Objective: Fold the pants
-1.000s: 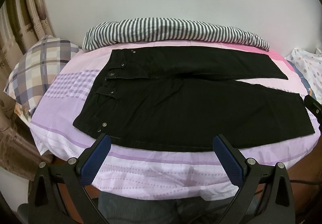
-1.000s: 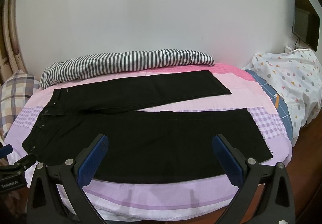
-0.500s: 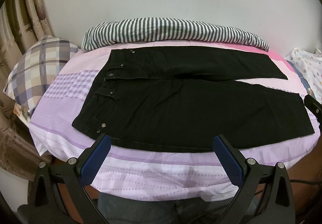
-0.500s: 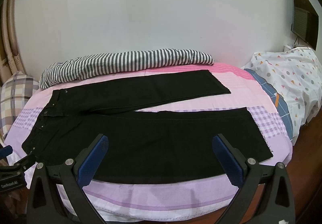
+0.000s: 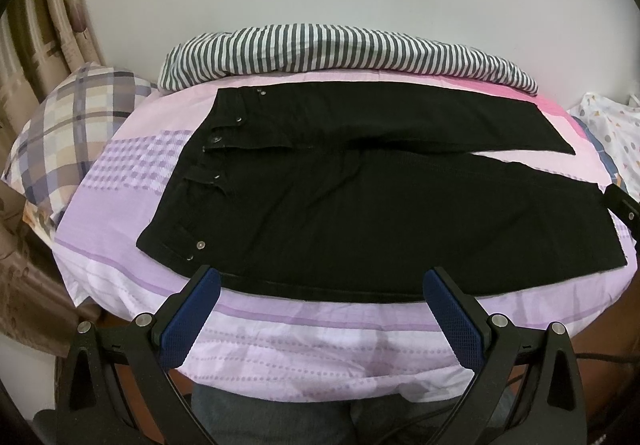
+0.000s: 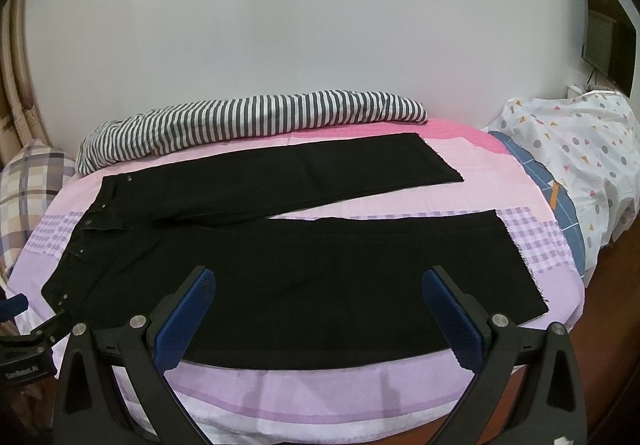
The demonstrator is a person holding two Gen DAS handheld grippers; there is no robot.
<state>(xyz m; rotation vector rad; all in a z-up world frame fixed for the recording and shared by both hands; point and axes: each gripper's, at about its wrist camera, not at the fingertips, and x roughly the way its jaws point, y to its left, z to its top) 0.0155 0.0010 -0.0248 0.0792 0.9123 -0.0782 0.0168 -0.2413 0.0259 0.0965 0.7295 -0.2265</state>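
Observation:
Black pants [image 5: 360,213] lie flat on the bed, waistband at the left, the two legs spread apart toward the right; they also show in the right wrist view [image 6: 304,277]. My left gripper [image 5: 320,281] is open and empty, held above the bed's near edge by the near leg's lower hem side. My right gripper [image 6: 320,281] is open and empty, over the near leg. The left gripper's body shows at the lower left of the right wrist view [image 6: 24,349].
The bed has a pink and purple sheet [image 5: 320,341]. A striped blanket [image 5: 340,49] lies along the far wall. A plaid pillow [image 5: 68,133] is at the left. A dotted white quilt [image 6: 580,165] is piled at the right. Curtains [image 5: 40,57] hang far left.
Both grippers have drifted very slightly; the pants have not moved and nothing was grasped.

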